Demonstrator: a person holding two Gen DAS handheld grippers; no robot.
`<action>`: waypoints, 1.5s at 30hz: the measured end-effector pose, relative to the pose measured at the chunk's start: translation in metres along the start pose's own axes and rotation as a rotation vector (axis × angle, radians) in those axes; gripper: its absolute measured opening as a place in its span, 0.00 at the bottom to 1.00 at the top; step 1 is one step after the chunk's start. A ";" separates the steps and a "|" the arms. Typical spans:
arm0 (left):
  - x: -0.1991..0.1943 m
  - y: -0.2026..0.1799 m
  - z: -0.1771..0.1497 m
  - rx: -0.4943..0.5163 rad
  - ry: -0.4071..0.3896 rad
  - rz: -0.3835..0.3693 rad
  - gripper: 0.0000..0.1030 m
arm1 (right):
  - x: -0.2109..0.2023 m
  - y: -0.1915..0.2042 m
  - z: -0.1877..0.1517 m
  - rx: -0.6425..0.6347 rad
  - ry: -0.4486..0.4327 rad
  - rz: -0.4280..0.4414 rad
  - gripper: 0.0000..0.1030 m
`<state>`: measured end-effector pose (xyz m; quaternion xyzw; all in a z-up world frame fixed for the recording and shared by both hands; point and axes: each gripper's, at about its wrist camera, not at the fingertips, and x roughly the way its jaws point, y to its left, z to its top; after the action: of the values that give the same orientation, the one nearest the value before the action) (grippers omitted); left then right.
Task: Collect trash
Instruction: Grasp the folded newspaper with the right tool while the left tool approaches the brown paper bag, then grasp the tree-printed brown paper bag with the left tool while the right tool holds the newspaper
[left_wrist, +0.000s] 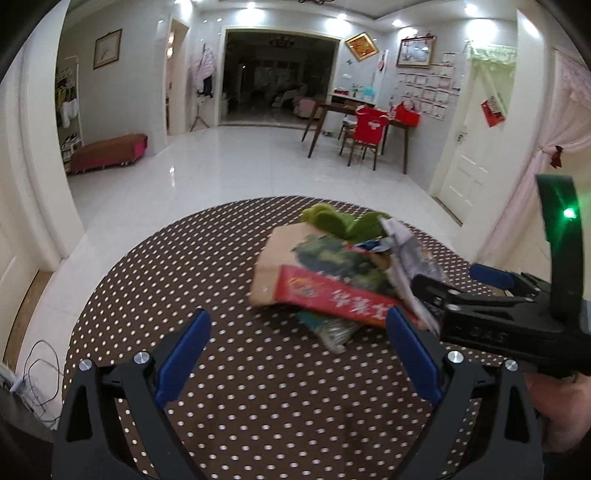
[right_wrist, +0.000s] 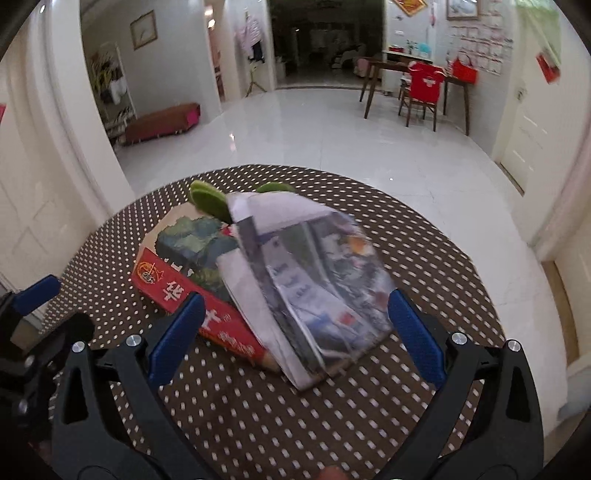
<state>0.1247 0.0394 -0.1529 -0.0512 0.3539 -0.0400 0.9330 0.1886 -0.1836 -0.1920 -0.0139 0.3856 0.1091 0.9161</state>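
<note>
A round table with a brown polka-dot cloth (left_wrist: 177, 266) bears a heap of trash. In the heap lie a flattened cardboard box with a red strip (left_wrist: 325, 291) (right_wrist: 173, 288), a folded printed paper (left_wrist: 406, 258) (right_wrist: 314, 266), a green soft item (left_wrist: 332, 219) (right_wrist: 210, 199) and a crinkled foil wrapper (left_wrist: 332, 328). My left gripper (left_wrist: 299, 314) is open just short of the heap, its right finger beside the box's red strip. My right gripper (right_wrist: 295, 297) (left_wrist: 447, 277) is open, with the printed paper lying between its spread fingers, not clamped.
A person's hand (left_wrist: 561, 406) holds the right gripper's handle. Beyond the table is white tiled floor, a red bench (left_wrist: 110, 151) at the left, a wooden table and a red-covered chair (left_wrist: 365, 136) at the back, and a white door (left_wrist: 465, 158). Cables (left_wrist: 37, 376) lie on the floor at the left.
</note>
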 end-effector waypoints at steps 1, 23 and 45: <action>0.003 0.002 0.001 -0.003 0.007 0.001 0.91 | 0.008 0.006 0.002 -0.019 0.003 -0.007 0.94; 0.077 -0.002 0.005 -0.042 0.124 -0.060 0.91 | -0.026 -0.043 -0.021 0.029 -0.067 0.004 0.08; 0.131 -0.010 0.020 -0.148 0.126 -0.084 0.74 | -0.034 -0.052 -0.025 0.042 -0.074 0.026 0.08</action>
<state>0.2356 0.0164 -0.2227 -0.1320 0.4113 -0.0558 0.9002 0.1588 -0.2437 -0.1891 0.0145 0.3537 0.1134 0.9283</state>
